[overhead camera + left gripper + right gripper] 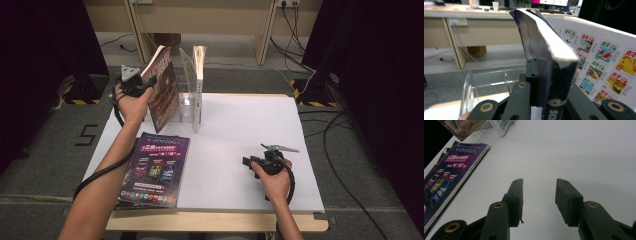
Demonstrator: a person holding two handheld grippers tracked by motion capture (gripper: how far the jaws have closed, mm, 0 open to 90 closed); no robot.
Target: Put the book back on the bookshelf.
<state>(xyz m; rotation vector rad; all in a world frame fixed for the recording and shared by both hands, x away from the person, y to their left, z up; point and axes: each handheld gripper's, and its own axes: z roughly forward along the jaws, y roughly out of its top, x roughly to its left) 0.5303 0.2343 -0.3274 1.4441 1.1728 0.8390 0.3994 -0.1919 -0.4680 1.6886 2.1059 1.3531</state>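
Dark-covered paperback magazine [162, 90] with a glossy reddish-brown cover stands tilted at the far left of the white-topped table [240, 145], its top leaning away from the rack toward the left. In the left hand-held gripper view its spine [559, 85] is dark blue with white lettering, the cover curls at the top, and the white page edges show as a thick block.

Left hand-held gripper [142, 82], black with a grey three-cornered plate, is clamped on the magazine's upper left edge; the jaws press on both faces of the volume.

Just right of the magazine stands a clear acrylic rack [186, 107] with upright dividers, smooth and transparent. A white-backed magazine [198, 85], printed with small coloured cover pictures, stands upright in it, close beside the held one.

A flat purple-and-black glossy magazine [155, 170] lies on the table's near left corner.

Right hand-held gripper [252, 163] rests near the table's right front, well apart from the magazines. Its jaws stand parted with nothing between them, above bare matte table surface.
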